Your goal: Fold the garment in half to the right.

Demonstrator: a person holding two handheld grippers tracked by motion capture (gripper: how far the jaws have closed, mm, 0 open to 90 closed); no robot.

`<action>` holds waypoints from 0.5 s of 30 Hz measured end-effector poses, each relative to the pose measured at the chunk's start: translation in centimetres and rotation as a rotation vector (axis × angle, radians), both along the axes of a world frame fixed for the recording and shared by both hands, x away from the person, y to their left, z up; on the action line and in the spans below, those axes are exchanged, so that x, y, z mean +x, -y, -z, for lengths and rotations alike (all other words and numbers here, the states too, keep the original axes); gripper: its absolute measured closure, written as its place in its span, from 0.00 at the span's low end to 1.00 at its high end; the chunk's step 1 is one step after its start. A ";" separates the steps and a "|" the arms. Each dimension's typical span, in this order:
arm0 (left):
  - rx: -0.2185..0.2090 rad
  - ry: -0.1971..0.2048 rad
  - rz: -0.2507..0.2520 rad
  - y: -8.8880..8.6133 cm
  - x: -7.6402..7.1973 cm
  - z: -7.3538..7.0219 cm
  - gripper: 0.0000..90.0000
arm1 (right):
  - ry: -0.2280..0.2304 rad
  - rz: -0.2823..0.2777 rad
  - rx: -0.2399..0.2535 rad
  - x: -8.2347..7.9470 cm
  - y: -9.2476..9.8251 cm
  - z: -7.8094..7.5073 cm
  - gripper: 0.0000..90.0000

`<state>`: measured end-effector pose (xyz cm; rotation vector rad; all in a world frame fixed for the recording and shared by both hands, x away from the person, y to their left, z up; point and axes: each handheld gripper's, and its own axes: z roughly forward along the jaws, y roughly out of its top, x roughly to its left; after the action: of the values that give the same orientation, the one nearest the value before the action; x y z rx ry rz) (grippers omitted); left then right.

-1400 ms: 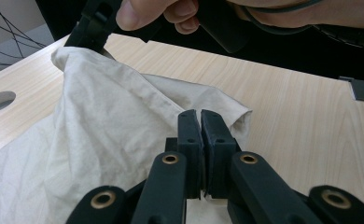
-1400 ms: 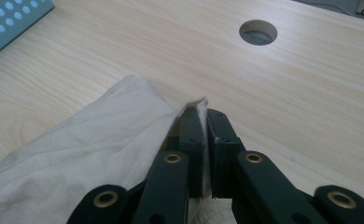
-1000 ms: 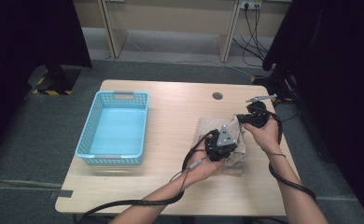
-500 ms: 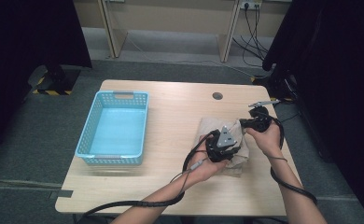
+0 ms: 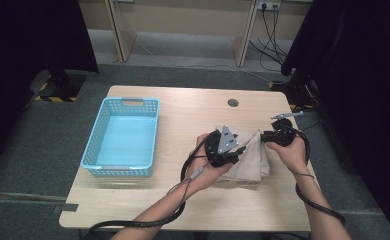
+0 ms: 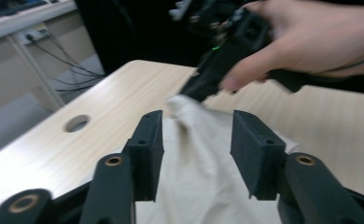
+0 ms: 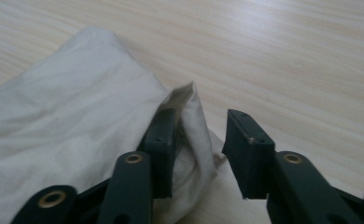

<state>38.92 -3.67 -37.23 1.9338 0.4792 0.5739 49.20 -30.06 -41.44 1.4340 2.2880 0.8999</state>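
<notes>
Beige cloth (image 5: pixel 248 160) lies folded on the right half of the wooden table (image 5: pixel 183 120), bunched up between the two hands. Both grippers are on it.

Left gripper (image 5: pixel 233 156): over the cloth's left part, grey plate on top. Left gripper view: jaws stand partly apart, having just been opening; cloth (image 6: pixel 203 172) lies below and between them, pads not pressing on it. A raised fold of the cloth peaks just ahead of the jaws, right at the tip of the right gripper (image 6: pixel 203 88), which the person's hand (image 6: pixel 311 42) holds farther off.

Right gripper (image 5: pixel 267 136): at the cloth's upper right corner. Right gripper view: jaws partly apart, also just been opening. An upright fold of cloth (image 7: pixel 189 135) stands in the gap, leaning on the left-hand jaw's inner face and clear of the other. Not clamped. Rest of the cloth spreads out left of the jaws; bare table (image 7: pixel 287 56) beyond.

Blue plastic basket (image 5: pixel 103 150) sits on the left half of the table, well apart from the cloth. Round cable hole (image 5: pixel 233 102) near the table's far edge.
</notes>
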 end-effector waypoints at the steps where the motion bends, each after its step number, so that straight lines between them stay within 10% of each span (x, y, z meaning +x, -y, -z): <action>1: 0.000 -0.004 -0.018 -0.9 0.1 -0.2 0.59 | 0.001 0.009 -0.006 -0.2 0.3 -0.2 0.62; 15: 0.027 -0.139 -0.046 -4.2 0.8 2.5 0.54 | -0.021 0.020 -0.136 -3.3 2.4 -3.8 0.60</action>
<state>39.75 0.50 -39.77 2.0015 0.6085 0.4793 45.91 -32.50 -37.63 1.4117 2.2980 0.7120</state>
